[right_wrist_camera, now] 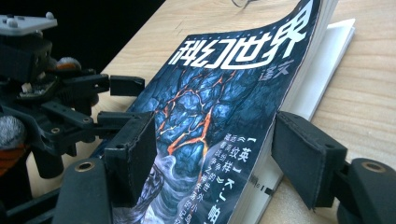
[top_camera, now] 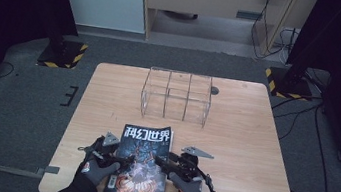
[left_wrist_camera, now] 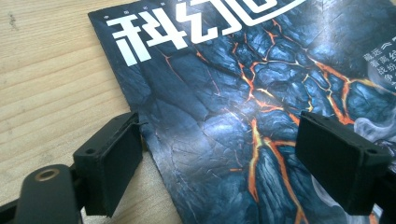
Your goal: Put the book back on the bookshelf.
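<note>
I see the magazine [top_camera: 142,165] at the table's [top_camera: 251,153] near edge, long axis running away from me; right gripper [right_wrist_camera: 212,154] straddles its lifted edge, left gripper [left_wrist_camera: 219,158] open over the spine side.

The high view was dim and soft, with dark corners left and right, while even light from above fell on the worktop [top_camera: 243,136] and cast only faint shadows. Both gripper views were brighter and sharper, though near jaws blurred slightly. A pale sheen lay across the magazine [left_wrist_camera: 243,107] cover's glossy surface.
</note>
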Demonstrator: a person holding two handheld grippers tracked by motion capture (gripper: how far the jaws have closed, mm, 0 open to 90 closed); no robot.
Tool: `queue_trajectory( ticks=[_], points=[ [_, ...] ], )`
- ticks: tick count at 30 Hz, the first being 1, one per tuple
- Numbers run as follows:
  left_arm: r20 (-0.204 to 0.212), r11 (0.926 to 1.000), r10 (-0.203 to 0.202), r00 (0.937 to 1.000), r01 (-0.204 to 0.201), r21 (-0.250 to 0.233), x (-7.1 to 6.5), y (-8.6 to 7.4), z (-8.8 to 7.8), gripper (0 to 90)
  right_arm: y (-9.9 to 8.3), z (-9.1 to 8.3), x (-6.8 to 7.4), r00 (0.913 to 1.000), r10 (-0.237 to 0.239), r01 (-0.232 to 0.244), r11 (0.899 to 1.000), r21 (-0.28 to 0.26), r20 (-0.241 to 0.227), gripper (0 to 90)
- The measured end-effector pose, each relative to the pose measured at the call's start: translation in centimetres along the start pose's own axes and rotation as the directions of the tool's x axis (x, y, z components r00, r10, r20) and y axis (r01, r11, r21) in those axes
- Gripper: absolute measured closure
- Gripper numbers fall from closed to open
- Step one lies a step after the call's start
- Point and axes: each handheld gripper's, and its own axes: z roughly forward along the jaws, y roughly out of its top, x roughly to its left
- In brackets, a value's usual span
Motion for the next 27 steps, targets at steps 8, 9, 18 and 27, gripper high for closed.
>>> queue_trajectory(
  ticks=[8,9,18,27],
  points=[
    [0.000,1.0000,0.000,1.0000,0.000,0.000,-0.01,0.00,0.01,13.7,0.08,-0.12,0.14,0.9996,0.002,-0.003,1.000,-0.025,-0.029,31.4],
    [0.000,1.0000,-0.001,1.0000,0.001,0.000,-0.01,0.00,0.01,13.6,0.09,-0.11,0.12,0.9995,-0.008,0.007,1.000,-0.024,-0.029,31.5],
    [-0.007,1.0000,-0.002,1.0000,0.002,-0.003,0.03,0.01,0.03,13.3,-0.47,-0.18,-0.15,0.9993,0.023,-0.024,0.999,-0.026,-0.031,31.5],
    [-0.004,1.0000,0.000,1.0000,0.000,-0.003,0.01,0.00,0.06,13.0,-0.18,-0.19,0.06,0.9968,0.023,-0.028,0.998,-0.059,-0.077,32.4]
  ],
)
